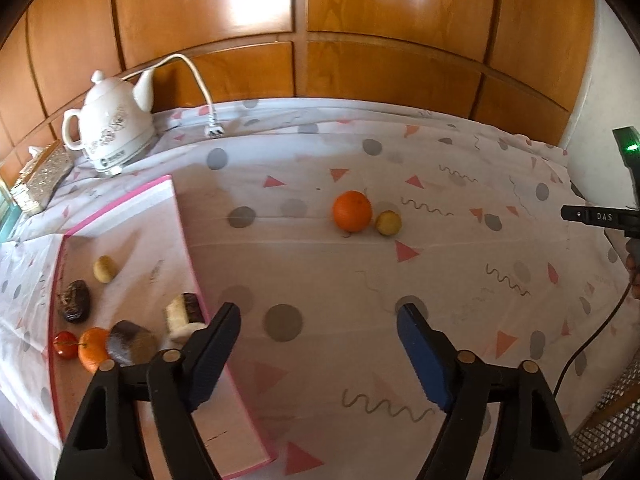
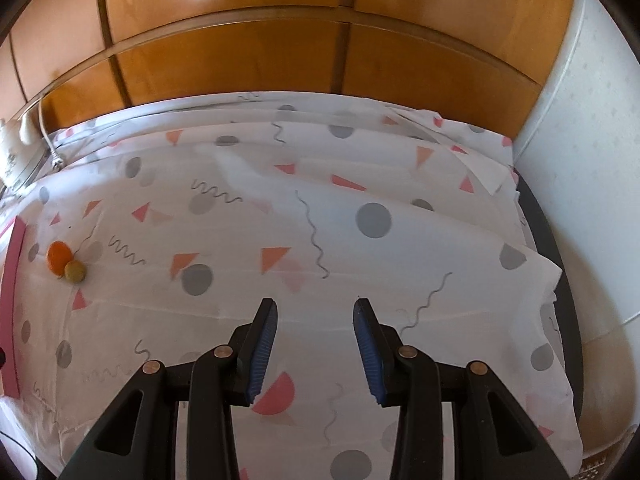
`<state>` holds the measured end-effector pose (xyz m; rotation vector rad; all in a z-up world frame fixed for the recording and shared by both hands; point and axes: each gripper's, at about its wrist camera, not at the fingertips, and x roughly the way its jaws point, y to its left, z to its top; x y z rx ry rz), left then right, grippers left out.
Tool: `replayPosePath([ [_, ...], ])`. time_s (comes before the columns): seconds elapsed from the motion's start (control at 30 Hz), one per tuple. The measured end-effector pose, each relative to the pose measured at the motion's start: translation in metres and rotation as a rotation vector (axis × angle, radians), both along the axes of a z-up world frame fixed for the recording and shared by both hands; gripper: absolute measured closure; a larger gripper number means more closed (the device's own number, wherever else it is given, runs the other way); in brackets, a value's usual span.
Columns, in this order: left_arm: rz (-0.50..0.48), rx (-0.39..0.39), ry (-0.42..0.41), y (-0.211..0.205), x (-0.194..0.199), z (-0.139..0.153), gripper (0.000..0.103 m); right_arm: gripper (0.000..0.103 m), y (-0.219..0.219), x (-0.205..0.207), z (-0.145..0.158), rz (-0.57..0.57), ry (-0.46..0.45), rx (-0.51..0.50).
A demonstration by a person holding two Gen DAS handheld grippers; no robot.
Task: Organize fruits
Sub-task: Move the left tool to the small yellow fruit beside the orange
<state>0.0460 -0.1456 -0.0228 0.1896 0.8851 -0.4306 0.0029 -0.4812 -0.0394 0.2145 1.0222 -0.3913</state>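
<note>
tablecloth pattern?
White tablecloth with grey dots, pink and orange triangles, and grey squiggles. Shows best in the right wrist view.

Patterned tablecloth (image 1: pixel 320 264) before wood panelling (image 1: pixel 392 12).
Far left: white kettle (image 1: pixel 110 128), its cord (image 1: pixel 198 76) and plug (image 1: pixel 214 130) on the cloth just right of it; glittery box (image 1: pixel 40 178) nearer, at left edge.

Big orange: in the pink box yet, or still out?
Out. The orange sits on the tablecloth beside a small yellow fruit, clear of the pink box.
</note>
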Motion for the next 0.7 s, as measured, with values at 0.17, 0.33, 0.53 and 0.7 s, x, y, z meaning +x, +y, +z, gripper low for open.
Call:
replayPosePath([
  [0.17, -0.022, -0.006, 0.012, -0.013, 0.004, -0.002, 0.027, 0.063, -0.011, -0.002, -0.002, -0.047, 0.012, 0.012],
  [0.33, -0.051, -0.015, 0.036, -0.024, 0.009, -0.006, 0.034, 0.063, -0.026, -0.006, -0.003, -0.108, 0.017, 0.031],
  [0.53, -0.079, -0.042, 0.085, -0.036, 0.017, -0.013, 0.049, 0.063, -0.045, -0.014, -0.005, -0.187, 0.028, 0.055],
  [0.7, -0.084, -0.076, 0.138, -0.045, 0.028, -0.021, 0.06, 0.063, -0.063, -0.024, -0.005, -0.272, 0.025, 0.083],
])
